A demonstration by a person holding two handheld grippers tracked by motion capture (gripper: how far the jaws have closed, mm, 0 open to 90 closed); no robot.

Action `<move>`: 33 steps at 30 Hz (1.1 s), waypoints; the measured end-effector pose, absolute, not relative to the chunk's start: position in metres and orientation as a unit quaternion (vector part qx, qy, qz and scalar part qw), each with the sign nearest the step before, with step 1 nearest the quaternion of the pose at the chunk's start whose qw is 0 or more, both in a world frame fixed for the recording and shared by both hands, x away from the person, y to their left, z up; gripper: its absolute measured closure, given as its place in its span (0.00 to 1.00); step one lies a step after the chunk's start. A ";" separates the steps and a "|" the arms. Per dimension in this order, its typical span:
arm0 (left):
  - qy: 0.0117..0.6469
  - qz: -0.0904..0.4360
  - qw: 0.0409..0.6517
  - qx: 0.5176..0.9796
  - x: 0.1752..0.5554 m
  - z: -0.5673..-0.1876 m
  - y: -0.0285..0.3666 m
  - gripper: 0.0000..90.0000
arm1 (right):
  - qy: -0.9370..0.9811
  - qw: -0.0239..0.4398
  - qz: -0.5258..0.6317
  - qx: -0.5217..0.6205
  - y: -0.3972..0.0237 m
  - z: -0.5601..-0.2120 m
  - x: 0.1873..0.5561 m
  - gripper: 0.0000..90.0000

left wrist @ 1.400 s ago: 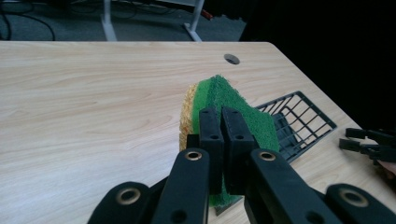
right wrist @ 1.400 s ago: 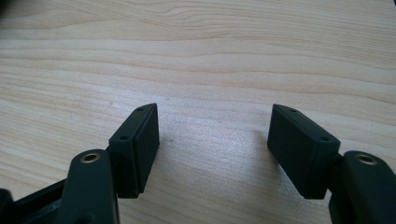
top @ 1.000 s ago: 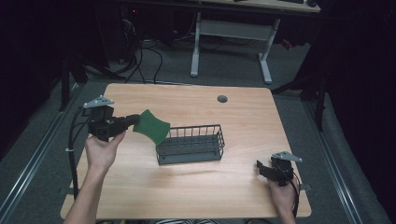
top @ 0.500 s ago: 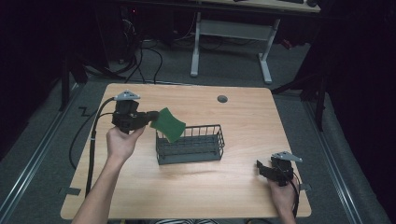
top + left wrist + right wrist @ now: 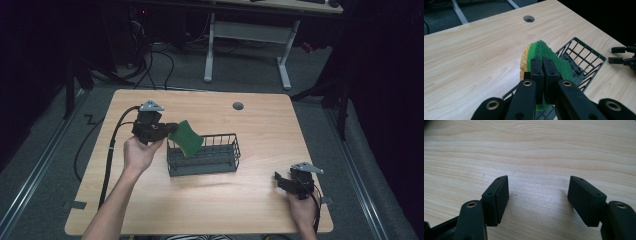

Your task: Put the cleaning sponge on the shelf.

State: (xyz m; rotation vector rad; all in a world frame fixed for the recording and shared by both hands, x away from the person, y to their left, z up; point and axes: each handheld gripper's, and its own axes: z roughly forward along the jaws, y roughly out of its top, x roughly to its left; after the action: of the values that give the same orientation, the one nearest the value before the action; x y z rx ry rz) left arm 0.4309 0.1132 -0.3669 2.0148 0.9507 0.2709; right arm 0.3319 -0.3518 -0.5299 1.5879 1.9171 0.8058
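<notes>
Right now the sponge (image 5: pixel 186 138), green scouring face on a yellow body, hangs in the air at the left end of the wire basket (image 5: pixel 202 154), partly over its rim and not yet down inside. My left claw (image 5: pixel 172 131) has it pinched by one edge, jaws squeezed nearly together on the soft foam, so most of the pad sticks out beyond my fingertips toward the basket. In the left gripper view the sponge (image 5: pixel 541 58) stands on edge between the pads, its broad face upright, and the basket (image 5: pixel 584 60) opens just past and below it.

What the coming move turns on, as I judge it, is this: the basket's long axis runs across the table (image 5: pixel 250 200), away from my left claw toward the right side, and the sponge tilts with its free end pointing along that same line and downward. So the pad should slide in lengthwise if I lower it a little further over the rim; carried crosswise it could catch the wire wall.

My right claw (image 5: pixel 286 182) rests well apart near the table's front right corner, jaws spread wide with nothing between them and bare wood beneath (image 5: pixel 536 195). The left hand (image 5: pixel 137 154) is plainly the nearer one.
</notes>
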 end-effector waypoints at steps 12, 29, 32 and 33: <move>0.374 0.122 0.424 0.816 0.428 -0.382 0.108 0.98 | 0.708 0.259 0.297 0.586 -0.352 -0.530 0.332 0.37; 0.369 0.114 0.398 0.832 0.425 -0.404 0.100 0.97 | 0.707 0.259 0.299 0.586 -0.351 -0.530 0.332 0.37; 0.379 0.101 0.411 0.823 0.426 -0.406 0.106 0.92 | 0.707 0.259 0.299 0.586 -0.351 -0.530 0.332 0.37; 0.382 0.095 0.417 0.819 0.426 -0.407 0.109 0.92 | 0.707 0.259 0.299 0.586 -0.351 -0.530 0.332 0.37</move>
State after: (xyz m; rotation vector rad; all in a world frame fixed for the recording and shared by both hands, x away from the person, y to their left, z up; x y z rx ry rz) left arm 0.4262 0.1086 -0.4069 2.0561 0.9592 0.2382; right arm 0.3321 -0.3515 -0.5301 1.5871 1.9171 0.8101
